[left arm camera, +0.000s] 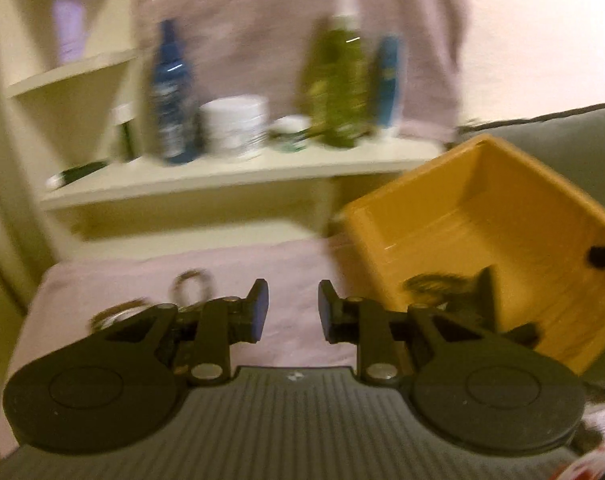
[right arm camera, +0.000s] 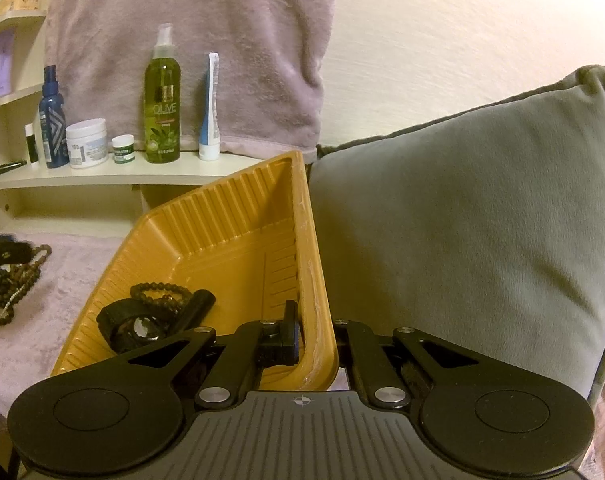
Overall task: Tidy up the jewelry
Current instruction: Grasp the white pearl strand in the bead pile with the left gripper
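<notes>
Now the left gripper [left arm camera: 292,310], fingers parted w/ nothing between, sits nearest the ring-shaped bracelets [left arm camera: 190,284], just ahead-left on the pink fleece blanket [left arm camera: 294,264]. The right gripper [right arm camera: 316,336] is clenched on the rim of the tilted yellow plastic tray [right arm camera: 238,216], off to the left gripper's right.

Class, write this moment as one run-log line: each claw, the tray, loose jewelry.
right claw: shut on tray wall | left claw: open, empty | tray: bracelet inside | loose: beads, ring on cloth

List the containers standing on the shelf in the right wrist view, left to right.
Dark blue spray bottle → white jar → small green-labelled jar → green olive spray bottle → blue-and-white tube.
</notes>
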Motion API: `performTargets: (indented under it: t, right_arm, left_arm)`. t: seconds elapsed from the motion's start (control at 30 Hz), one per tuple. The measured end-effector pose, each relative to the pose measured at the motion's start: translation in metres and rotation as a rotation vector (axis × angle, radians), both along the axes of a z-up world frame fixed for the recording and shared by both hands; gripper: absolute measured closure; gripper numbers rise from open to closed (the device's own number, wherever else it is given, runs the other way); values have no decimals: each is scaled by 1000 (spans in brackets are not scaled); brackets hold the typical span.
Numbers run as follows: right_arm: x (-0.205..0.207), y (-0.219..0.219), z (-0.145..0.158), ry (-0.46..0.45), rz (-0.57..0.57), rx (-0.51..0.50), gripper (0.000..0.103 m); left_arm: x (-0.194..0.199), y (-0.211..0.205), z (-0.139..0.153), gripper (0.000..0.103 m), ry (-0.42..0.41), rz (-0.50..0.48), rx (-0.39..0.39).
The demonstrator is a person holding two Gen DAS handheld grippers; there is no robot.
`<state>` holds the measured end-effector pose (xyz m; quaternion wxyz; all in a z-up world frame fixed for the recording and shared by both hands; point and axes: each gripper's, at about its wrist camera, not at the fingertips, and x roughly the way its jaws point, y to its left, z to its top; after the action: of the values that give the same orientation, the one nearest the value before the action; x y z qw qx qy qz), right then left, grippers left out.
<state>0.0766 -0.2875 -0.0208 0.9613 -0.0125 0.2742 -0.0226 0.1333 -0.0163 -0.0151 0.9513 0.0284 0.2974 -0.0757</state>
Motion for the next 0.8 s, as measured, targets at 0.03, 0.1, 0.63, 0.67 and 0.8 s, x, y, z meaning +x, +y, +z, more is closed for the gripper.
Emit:
performTargets:
  t: [0.03, 0.1, 0.63, 0.67, 0.8]
  right_arm:
    - [0, 0, 0, 1, 0, 1, 99]
    - [0, 0, 0, 2, 1, 1, 99]
    - [2, 0, -2, 3, 2, -9, 99]
    - [2, 0, -2, 3, 2, -10, 99]
    - [1, 0, -3, 3, 1, -11, 99]
  left_arm:
    - [-1, 9, -4, 80, 7, 22, 14]
    - [-4, 23, -12, 80, 23, 62, 44]
    - [-41, 56, -54, 80, 110, 56, 100]
    - [-38, 53, -55, 80, 112, 40, 98]
    - [-29, 44, -61, 80, 129, 3, 125]
